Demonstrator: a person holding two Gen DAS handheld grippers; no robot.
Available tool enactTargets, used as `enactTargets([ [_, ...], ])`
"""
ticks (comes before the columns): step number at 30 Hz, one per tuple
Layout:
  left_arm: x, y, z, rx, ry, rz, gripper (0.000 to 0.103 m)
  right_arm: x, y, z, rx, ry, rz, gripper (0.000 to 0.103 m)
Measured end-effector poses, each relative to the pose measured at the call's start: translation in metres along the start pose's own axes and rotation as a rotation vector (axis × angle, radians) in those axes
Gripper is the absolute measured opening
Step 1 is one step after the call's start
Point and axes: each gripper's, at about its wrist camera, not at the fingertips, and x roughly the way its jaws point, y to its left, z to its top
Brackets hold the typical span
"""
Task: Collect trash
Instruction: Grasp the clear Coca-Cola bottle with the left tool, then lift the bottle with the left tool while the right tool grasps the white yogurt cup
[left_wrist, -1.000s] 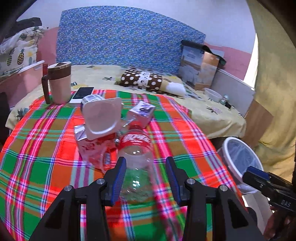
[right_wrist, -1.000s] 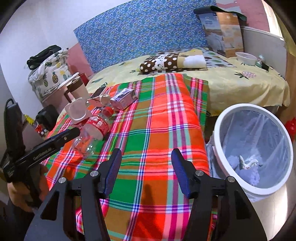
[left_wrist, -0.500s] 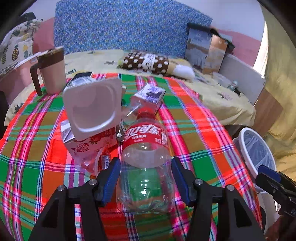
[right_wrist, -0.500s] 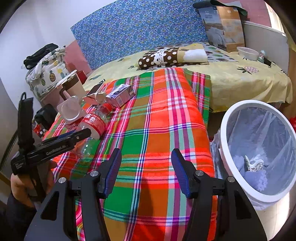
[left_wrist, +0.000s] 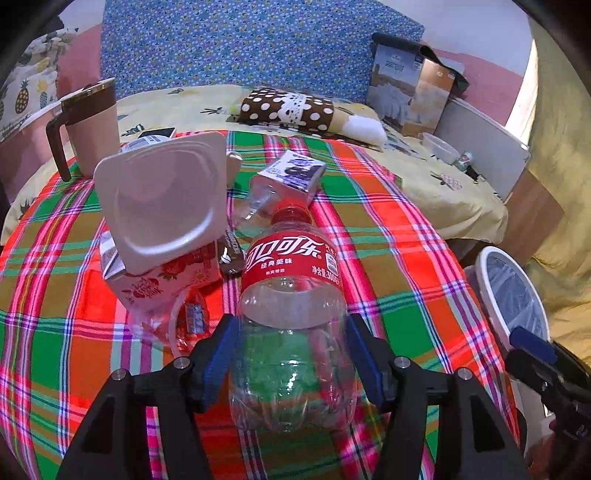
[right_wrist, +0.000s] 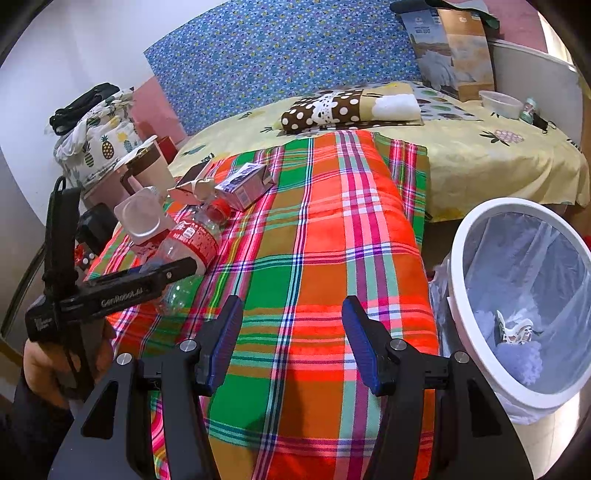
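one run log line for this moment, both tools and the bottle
left tool: jaws opening, astride empty cola bottle lying on plaid cloth | right tool: open, empty | trash bin: beside bed, lined

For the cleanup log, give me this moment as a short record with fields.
surface: plaid blanket on a bed
target: empty cola bottle, lying on its side
left hand-held gripper: jaws opening, astride the bottle's base
right hand-held gripper: open, nothing between its fingers
other trash: pink carton, white plastic cup, small purple carton
bin: white bin, lined, beside the bed
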Motion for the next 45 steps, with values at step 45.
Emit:
enactTargets([
  [45, -0.116, 0.114, -0.053, -0.212, -0.208, 0.050, 0.060, 0.078, 0.122, 0.062, -0.287, -0.005, 0.105, 0.067],
])
